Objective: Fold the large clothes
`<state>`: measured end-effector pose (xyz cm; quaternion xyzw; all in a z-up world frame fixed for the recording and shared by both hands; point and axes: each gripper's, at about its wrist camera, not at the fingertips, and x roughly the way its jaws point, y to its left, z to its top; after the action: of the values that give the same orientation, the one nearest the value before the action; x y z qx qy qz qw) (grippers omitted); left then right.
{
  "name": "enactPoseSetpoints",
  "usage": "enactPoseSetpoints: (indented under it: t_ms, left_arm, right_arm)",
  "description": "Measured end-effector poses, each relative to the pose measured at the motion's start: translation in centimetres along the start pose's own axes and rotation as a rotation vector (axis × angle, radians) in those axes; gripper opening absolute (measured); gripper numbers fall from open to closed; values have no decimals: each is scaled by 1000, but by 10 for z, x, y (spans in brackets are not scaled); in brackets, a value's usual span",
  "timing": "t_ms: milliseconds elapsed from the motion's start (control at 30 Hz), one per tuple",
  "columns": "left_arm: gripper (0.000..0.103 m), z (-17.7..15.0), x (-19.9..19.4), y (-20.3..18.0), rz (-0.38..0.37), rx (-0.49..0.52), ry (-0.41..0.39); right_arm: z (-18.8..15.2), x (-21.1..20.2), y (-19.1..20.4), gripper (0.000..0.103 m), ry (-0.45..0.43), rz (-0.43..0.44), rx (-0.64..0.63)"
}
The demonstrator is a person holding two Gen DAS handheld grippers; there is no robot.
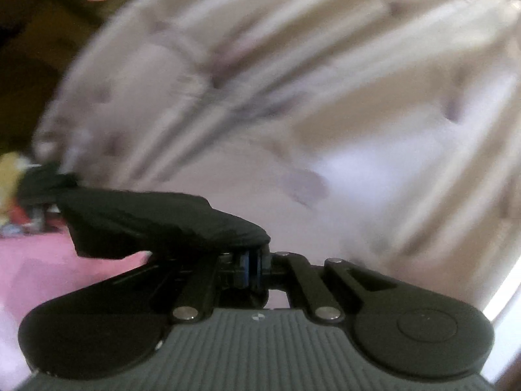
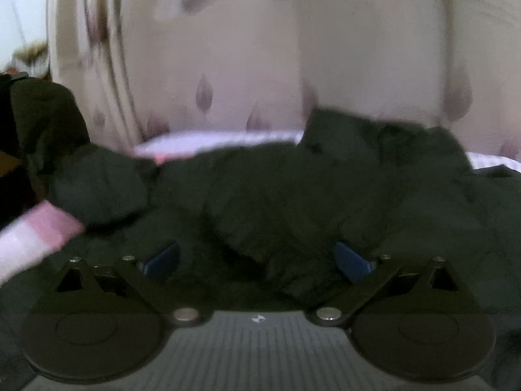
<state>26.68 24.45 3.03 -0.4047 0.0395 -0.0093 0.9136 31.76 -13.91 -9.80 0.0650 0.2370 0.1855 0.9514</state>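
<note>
Fabric of the dark garment [image 1: 156, 221] is pinched in the left gripper [image 1: 252, 268], its jaws closed on a fold lifted over the pink sheet [image 1: 39, 270]. The right gripper [image 2: 257, 262] hovers with jaws spread wide above the garment's crumpled bulk, before a patterned curtain [image 2: 260, 49].
</note>
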Motion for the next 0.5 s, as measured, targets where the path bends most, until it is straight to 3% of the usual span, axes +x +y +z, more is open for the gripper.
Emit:
enactPoseSetpoints:
  t_ms: [67,133,267,400,500]
  left_arm:
    - [3,-15,9,-37,-60,31,39]
    - [3,-36,18,-71,-118,66,82]
    - [3,-92,36,-124,-211,153,185]
    - [3,-165,57,-154,-259,233,314]
    - [3,-220,72,-164,-282,349,414]
  right_arm:
    - [1,-13,-12,102,-6,4,100]
    - [0,-32,-26,102,-39,61,196]
    - [1,-78,-58,102,-81,88,267]
    - [4,-119,-100,102,-113,32,290]
    - [3,-146,-132,102,-136,-6,319]
